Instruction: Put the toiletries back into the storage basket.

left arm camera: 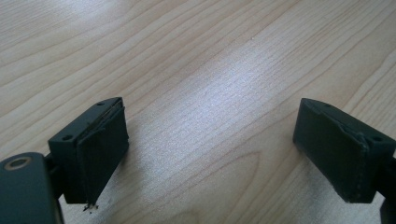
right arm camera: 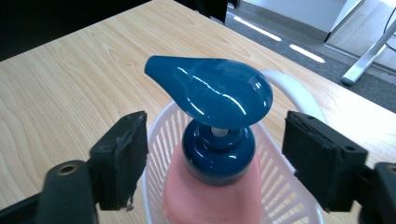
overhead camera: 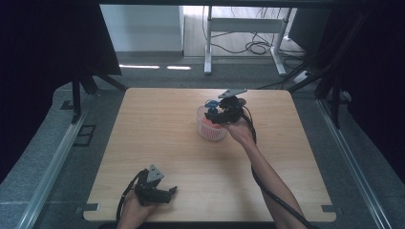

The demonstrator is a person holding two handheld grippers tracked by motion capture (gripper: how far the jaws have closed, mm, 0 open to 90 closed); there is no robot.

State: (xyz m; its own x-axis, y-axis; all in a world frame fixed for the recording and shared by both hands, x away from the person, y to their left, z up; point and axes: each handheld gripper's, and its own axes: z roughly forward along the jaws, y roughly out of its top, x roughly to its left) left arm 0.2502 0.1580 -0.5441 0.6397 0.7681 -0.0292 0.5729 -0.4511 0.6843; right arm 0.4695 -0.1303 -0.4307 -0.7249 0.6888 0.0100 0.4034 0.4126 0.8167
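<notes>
Right gripper view: the right tongs [right arm camera: 215,163] stand spread, astride the upright pump bottle [right arm camera: 210,140] in the white basket [right arm camera: 159,135], pads clear of its collar. The left tongs [left arm camera: 210,154], also spread and empty, rest well apart on the bench [overhead camera: 157,133].

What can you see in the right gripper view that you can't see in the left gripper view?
The right gripper view has a pink pump bottle with a blue pump top, standing in a white slatted basket, and some floor past the table edge. The right gripper is open around the bottle's blue collar, not touching it. The left gripper view has the left gripper, open over bare wood. Both show black jaws and the wooden table.
</notes>
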